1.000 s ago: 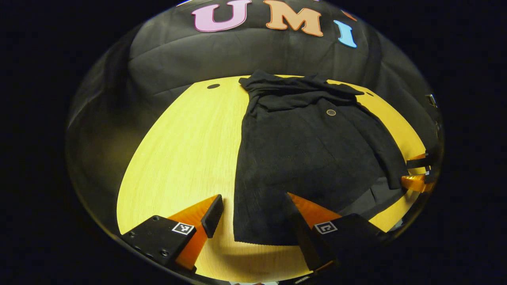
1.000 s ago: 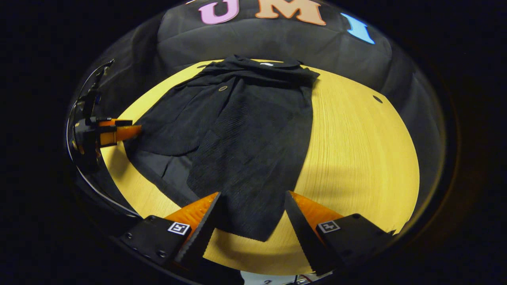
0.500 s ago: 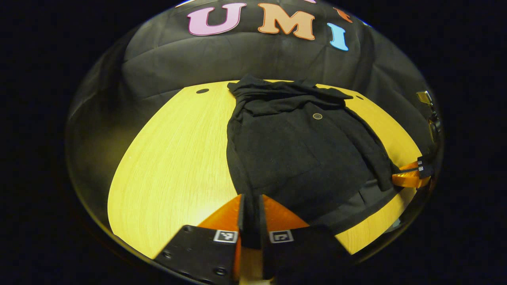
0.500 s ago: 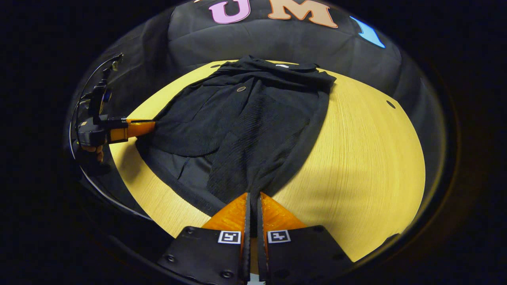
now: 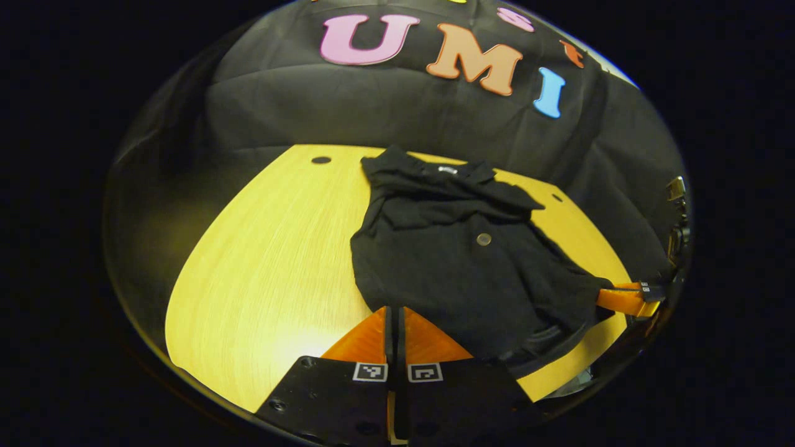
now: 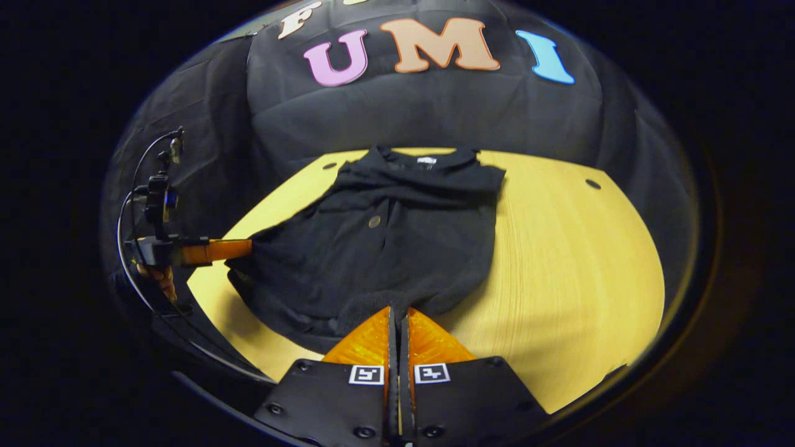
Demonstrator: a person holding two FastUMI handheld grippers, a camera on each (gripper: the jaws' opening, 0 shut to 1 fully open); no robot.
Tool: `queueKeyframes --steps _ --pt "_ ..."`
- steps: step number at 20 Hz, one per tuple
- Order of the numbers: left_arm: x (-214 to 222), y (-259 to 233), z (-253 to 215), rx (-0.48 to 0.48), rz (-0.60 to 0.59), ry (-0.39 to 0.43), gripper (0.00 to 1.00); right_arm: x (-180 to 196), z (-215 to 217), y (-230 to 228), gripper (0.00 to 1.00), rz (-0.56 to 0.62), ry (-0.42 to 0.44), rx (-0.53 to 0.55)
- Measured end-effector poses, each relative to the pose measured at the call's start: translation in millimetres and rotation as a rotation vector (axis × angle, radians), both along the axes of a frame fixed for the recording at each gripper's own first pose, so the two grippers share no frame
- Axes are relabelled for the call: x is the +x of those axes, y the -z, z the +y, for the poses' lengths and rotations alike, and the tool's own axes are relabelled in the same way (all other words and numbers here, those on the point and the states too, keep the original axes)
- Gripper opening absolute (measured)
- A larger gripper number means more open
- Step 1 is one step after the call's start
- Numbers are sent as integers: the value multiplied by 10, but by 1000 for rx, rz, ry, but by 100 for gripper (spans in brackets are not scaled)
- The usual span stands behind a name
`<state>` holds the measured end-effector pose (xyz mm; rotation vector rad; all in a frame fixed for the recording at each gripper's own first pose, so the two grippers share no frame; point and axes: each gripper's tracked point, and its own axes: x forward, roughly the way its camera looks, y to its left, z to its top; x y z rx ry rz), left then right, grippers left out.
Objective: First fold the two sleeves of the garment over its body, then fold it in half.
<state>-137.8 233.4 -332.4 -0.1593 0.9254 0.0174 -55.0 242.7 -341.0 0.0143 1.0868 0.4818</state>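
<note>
The black garment [image 5: 459,267] lies on the yellow table [image 5: 267,261], collar at the far side, sleeves folded over its body, a round button [image 5: 484,239] on its front. In the left gripper view, my left gripper [image 5: 393,308] is shut on the near hem at one corner. My right gripper [image 5: 601,297] holds the other hem corner at the right. In the right gripper view, the right gripper [image 6: 397,308] is shut on the garment [image 6: 397,248] hem, and the left gripper [image 6: 247,248] pinches the raised corner at the left. The near hem hangs lifted off the table [image 6: 571,261].
The booth's black cloth wall stands behind the table. A small dark hole [image 5: 321,160] marks the far left of the tabletop; another hole [image 6: 593,184] sits at the far right. A hand [image 6: 158,279] holds the left gripper, with a cable above it.
Both grippers went from open to shut on the hem corners. They have since lifted the hem and carried it toward the collar, so the garment looks shorter.
</note>
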Motion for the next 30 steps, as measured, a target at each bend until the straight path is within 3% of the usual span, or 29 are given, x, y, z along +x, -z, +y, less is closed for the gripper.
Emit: queueKeyframes --steps 7,8,10,13,19,22,30 --pt "996 -575 95 -70 -150 81 0 977 171 -704 4 -197 136 51" --pt "1168 -646 134 -76 -177 82 0 1126 170 -786 0 -232 152 58" --pt "1458 -731 229 -70 -207 91 0 1405 175 -915 7 -274 163 53" --pt "1885 -781 314 -57 -250 90 0 1840 210 -1003 4 -329 145 44" --pt "2589 -535 348 -33 -233 70 0 2749 178 -755 1 -331 125 27" --pt "2957 -329 397 1 -219 69 0 3183 158 -535 5 -325 120 15" --pt "3577 426 432 107 -163 108 0 3975 125 338 3 -213 197 -2"
